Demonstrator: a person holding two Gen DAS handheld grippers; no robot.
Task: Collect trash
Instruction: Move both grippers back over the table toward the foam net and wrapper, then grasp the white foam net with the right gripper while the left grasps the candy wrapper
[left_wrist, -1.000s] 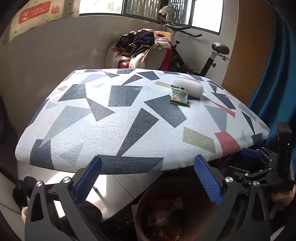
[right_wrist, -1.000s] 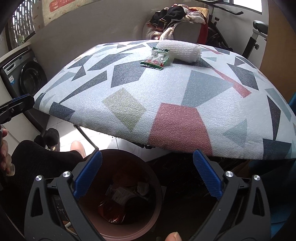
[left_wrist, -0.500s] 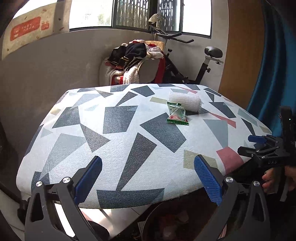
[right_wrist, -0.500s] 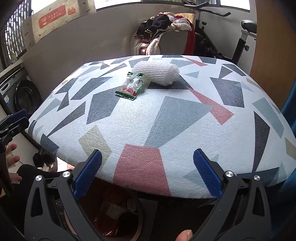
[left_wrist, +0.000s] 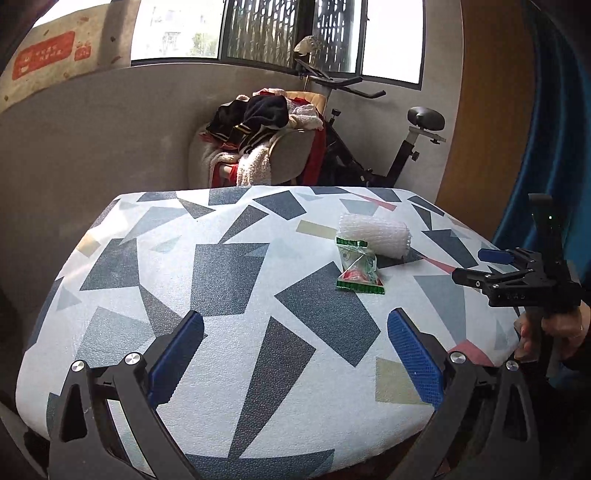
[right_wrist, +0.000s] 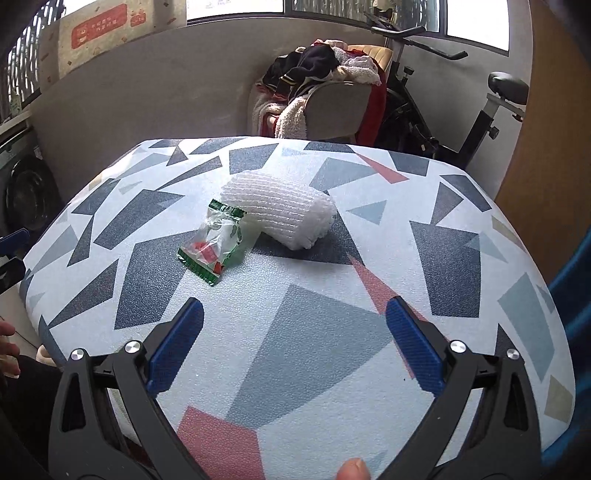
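Above table (right_wrist: 332, 314), both tools raised — right tool (right_wrist: 294, 343) nearer wrapper (right_wrist: 216, 242), bin gone

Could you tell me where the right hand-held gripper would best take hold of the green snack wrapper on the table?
Probably its near crimped end. The green snack wrapper lies flat, its far end against the white foam net, so approach from the near side, away from the net. The right hand-held gripper is open; close its fingers across the wrapper's narrow width.
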